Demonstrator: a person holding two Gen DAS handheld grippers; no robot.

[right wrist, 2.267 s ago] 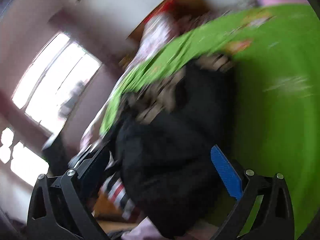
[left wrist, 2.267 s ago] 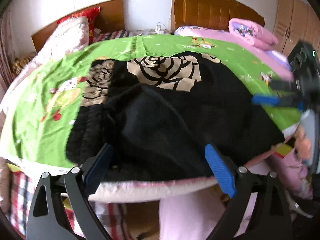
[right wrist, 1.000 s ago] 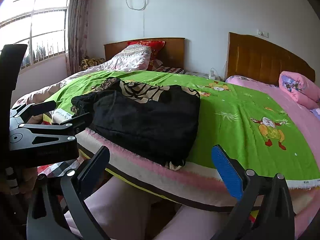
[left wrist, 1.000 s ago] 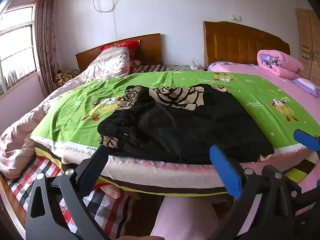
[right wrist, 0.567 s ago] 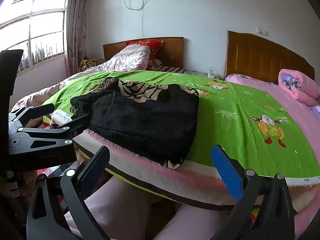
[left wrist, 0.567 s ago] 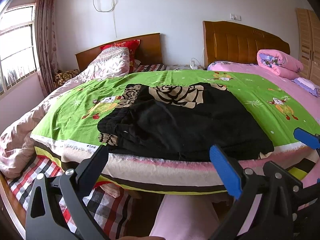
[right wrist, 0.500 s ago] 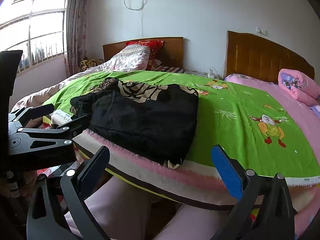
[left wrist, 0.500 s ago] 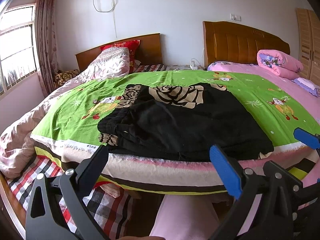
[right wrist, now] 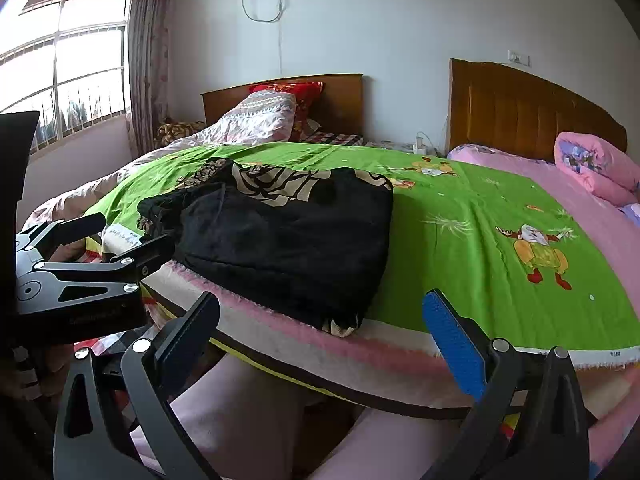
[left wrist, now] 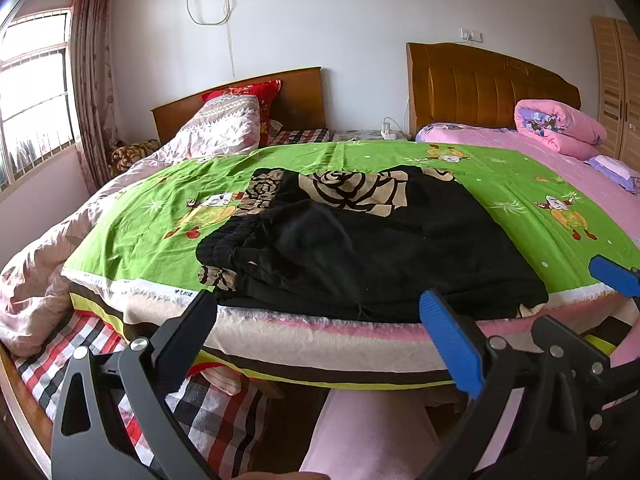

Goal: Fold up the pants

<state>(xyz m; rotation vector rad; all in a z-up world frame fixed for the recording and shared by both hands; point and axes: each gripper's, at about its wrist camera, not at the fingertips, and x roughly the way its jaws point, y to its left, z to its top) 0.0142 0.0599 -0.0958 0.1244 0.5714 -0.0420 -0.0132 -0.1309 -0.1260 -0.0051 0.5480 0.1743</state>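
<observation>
The black pants [left wrist: 368,248] with a tan rose print lie folded into a compact stack on the green sheet [left wrist: 136,232], near the bed's front edge. They also show in the right wrist view [right wrist: 288,240]. My left gripper [left wrist: 320,340] is open and empty, held back from the bed edge below the pants. My right gripper [right wrist: 324,344] is open and empty, also back from the edge, right of the pants. The left gripper shows at the left of the right wrist view [right wrist: 92,256].
The bed's front edge [left wrist: 320,344] has pink and striped bedding layers. A rumpled quilt [left wrist: 36,272] hangs at the left. A rolled pink blanket [left wrist: 560,128] lies at the far right. Wooden headboards [left wrist: 480,84] and a window [right wrist: 68,68] stand behind. Pink-clad legs [right wrist: 240,412] are below.
Both grippers drew back from the pants about two seconds ago and have held still for the last second. The pants have not moved.
</observation>
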